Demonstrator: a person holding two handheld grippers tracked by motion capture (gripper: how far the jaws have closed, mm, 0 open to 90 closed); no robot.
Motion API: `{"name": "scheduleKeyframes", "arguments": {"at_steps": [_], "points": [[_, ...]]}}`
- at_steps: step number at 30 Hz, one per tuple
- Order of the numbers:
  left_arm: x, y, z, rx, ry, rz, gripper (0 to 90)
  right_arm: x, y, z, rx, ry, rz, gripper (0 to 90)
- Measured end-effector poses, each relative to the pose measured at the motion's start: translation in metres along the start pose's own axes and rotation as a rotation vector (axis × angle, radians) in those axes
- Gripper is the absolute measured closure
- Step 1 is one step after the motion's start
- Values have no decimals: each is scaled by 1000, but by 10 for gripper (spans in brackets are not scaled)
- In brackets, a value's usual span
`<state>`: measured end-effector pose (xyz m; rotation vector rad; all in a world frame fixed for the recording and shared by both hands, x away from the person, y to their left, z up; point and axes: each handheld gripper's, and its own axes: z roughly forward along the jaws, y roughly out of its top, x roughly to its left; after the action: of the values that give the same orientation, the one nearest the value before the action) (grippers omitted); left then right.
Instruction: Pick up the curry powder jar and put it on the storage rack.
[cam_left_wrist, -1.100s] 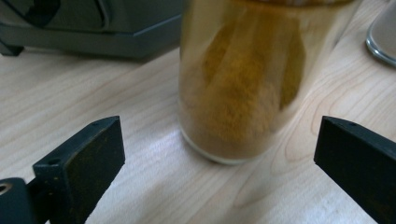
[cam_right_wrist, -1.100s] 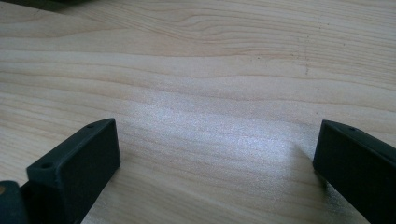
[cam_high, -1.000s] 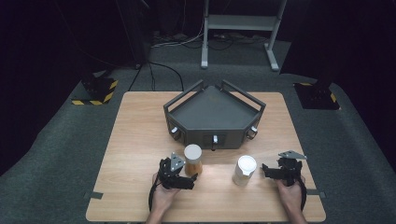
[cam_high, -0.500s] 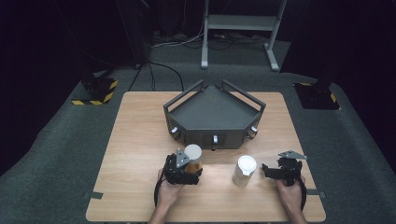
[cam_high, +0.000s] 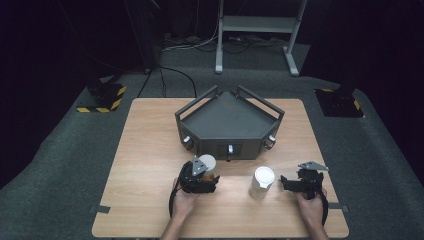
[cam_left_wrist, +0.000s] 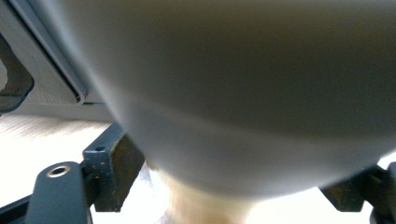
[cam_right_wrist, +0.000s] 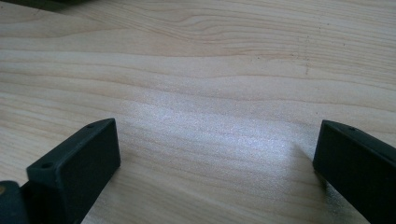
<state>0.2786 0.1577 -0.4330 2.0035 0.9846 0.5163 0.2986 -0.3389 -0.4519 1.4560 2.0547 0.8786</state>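
While its jaws have just been closing, the left gripper (cam_high: 199, 176) is standing around an amber jar (cam_high: 209, 169) with a white lid, near the middle of the table's front half; in the left gripper view the jar (cam_left_wrist: 243, 93) is looming blurred between the two black jaws, and whether the pads are pressing on it cannot be told. The left hand (cam_high: 184, 204) is reaching in from the table's front edge, forearm angled slightly inward, palm wrapped round the gripper's body, with the grey three-cornered plate on top and a cable looping beside the wrist.

Toward the front right corner, the right gripper (cam_high: 286, 183) is lying low with its jaws spread wide over bare wood and nothing between them, as the right gripper view (cam_right_wrist: 212, 158) is showing. The right hand (cam_high: 310, 209) is holding it level, pointing toward a white lidded cup (cam_high: 262, 182) standing just beside it, apart from the jaws.

Behind both containers, a dark grey tray with raised handles and knobs (cam_high: 200, 120) is sitting at the centre of the pale wooden table (cam_high: 145, 150). Grey carpet (cam_high: 55, 170) is spreading around the table, with yellow-and-black striped stand feet (cam_high: 102, 97) at the back left, floor cables and a metal frame (cam_high: 257, 30) receding into the dark room.
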Motion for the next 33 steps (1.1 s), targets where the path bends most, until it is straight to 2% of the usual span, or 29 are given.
{"name": "scheduleKeyframes", "arguments": {"at_steps": [5, 12, 33], "points": [[0, 3, 3, 0, -6, 2, 244, 0, 0, 0, 0, 0, 0, 0], [-1, 4, 4, 2, 6, 4, 293, 0, 0, 0, 0, 0, 0, 0], [-2, 8, 0, 6, 3, 8, 309, 0, 0, 0, 0, 0, 0, 0]]}}
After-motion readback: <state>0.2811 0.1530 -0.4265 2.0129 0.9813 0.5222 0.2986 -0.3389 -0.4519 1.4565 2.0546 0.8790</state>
